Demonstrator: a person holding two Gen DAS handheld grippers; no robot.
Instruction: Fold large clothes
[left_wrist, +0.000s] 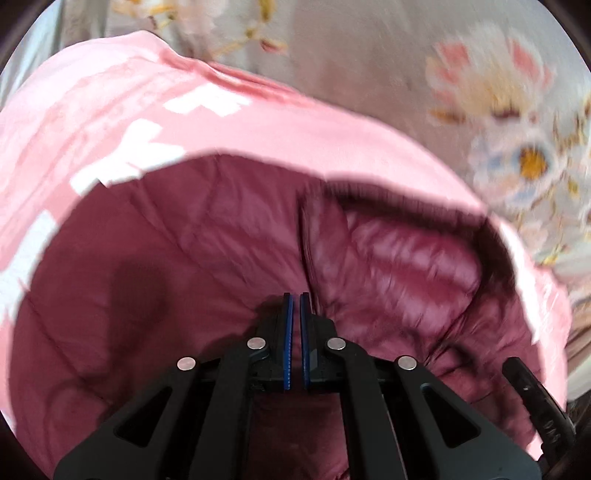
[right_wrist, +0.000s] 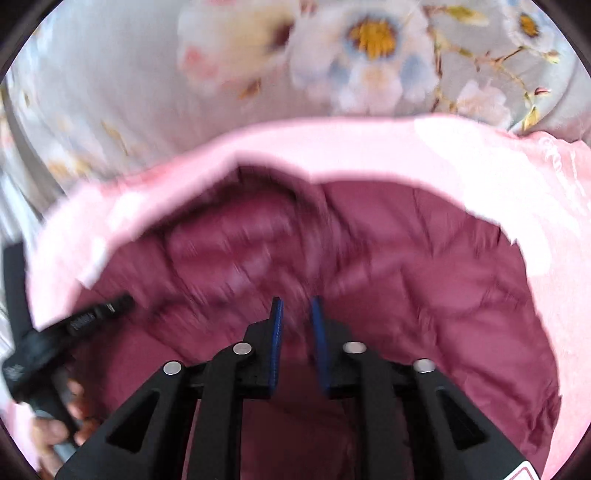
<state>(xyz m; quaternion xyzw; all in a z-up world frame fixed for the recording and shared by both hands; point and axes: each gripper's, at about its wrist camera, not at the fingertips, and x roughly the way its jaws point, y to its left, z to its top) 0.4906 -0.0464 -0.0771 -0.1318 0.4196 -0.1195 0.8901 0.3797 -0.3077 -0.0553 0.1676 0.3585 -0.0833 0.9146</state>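
Note:
A large pink padded jacket with white lettering lies spread open, its dark maroon quilted lining facing up. My left gripper hovers over the lining near a centre seam, jaws shut with nothing visible between the blue pads. In the right wrist view the same jacket frames the lining. My right gripper is over a puffy fold of lining, its jaws a little apart and gripping nothing. The picture is blurred there.
A grey bedsheet with large flowers lies under and beyond the jacket. The other gripper's black body and the hand holding it show at left. A black gripper part shows at lower right.

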